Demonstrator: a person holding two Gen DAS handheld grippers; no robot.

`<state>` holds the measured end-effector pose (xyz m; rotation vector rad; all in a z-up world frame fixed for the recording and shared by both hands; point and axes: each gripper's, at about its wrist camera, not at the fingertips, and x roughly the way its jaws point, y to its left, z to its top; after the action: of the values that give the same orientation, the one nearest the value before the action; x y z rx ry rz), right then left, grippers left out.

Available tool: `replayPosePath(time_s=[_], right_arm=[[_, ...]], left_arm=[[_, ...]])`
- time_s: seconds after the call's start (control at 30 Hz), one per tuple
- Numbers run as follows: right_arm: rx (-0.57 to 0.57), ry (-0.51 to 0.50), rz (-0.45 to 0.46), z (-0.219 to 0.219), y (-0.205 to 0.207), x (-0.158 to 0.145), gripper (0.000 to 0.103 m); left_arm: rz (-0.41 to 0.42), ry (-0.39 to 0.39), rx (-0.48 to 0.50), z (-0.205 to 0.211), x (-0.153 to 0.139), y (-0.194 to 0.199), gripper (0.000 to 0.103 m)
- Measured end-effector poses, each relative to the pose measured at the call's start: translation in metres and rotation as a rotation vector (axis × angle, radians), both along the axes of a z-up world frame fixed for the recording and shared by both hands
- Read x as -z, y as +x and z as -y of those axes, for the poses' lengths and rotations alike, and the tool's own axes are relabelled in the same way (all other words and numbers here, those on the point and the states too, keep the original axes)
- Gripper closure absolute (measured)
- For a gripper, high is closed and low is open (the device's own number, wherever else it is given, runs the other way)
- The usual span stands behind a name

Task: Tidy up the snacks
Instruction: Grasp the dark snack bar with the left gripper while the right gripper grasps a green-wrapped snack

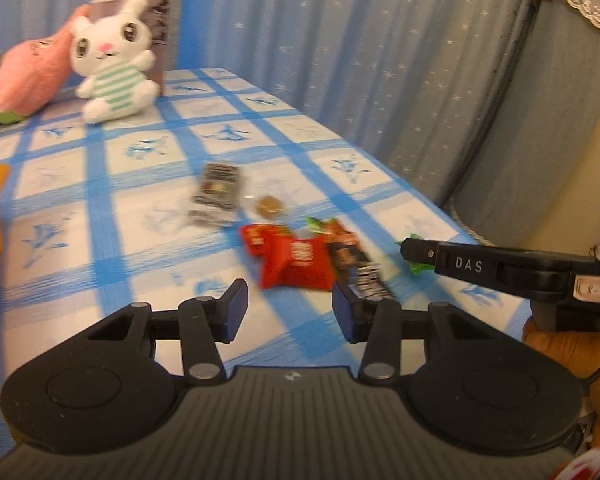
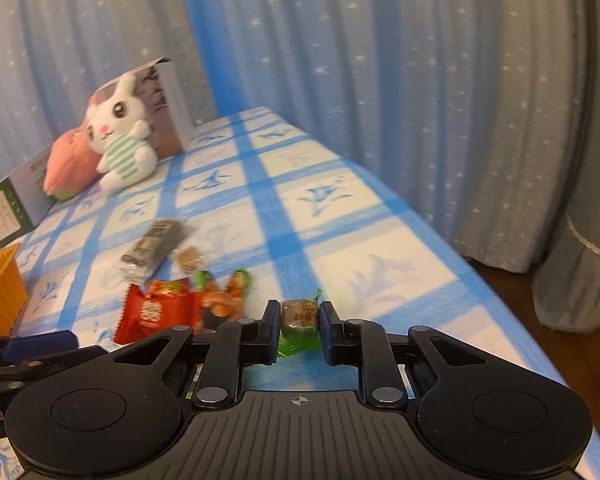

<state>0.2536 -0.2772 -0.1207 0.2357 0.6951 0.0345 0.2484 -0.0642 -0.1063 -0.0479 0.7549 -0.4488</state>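
Now the right gripper (image 2: 300, 330) pinches a small green-wrapped candy (image 2: 299, 315), its two pads pressed against the sweet's sides at the near right part of the counter (image 2: 400, 240), which is covered by a blue-checked cloth; the grip falls across the firm middle of the candy, probably because the loose twisted wrapper ends would slip. Whether the candy is already lifted off the cloth cannot be told. The left gripper (image 1: 290, 310) is spread, with nothing between its pads, and hangs just above the near edge of the snack pile, seemingly lined up for the red packet (image 1: 296, 258) or the dark wrapped bar (image 1: 358, 268) beside its right pad. Other snacks lie loose and close together mid-counter: a dark sachet (image 1: 218, 192), a small brown cookie in clear wrap (image 1: 269, 205) and an orange-and-green packet (image 2: 226, 292). An orange ridged bin (image 2: 0, 292) stands at the left edge, well apart from the pile, and is the likely place for the snacks. A white toy rabbit (image 1: 112, 60) and a pink plush (image 1: 30, 80) lean against a box (image 2: 168, 104) at the far end, out of the working area.
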Motion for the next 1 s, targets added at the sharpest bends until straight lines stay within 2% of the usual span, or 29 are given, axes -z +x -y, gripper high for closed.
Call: replayPosePath(time_s=[0.17, 0.4, 0.67, 0.77, 1.0], right_arm=[[0.072, 0.004, -0.02, 0.024, -0.009, -0.002, 0.082], [0.127, 0.005, -0.042, 0.041, -0.01, 0.002, 0.082], [0.185, 0.045, -0.044, 0.053, -0.01, 0.002, 0.082], [0.191, 0.051, -0.04, 0.054, -0.01, 0.001, 0.082], [0.163, 0.057, -0.016, 0.047, -0.014, -0.007, 0.082]], left_arm=[[-0.005, -0.022, 0.03, 0.031, 0.005, 0.008, 0.07], [0.001, -0.01, 0.027, 0.066, 0.011, 0.028, 0.072], [-0.023, 0.088, 0.001, 0.084, 0.03, 0.047, 0.071], [0.001, 0.131, 0.028, 0.091, 0.032, 0.043, 0.075], [-0.023, 0.129, 0.086, 0.08, 0.022, 0.01, 0.077]])
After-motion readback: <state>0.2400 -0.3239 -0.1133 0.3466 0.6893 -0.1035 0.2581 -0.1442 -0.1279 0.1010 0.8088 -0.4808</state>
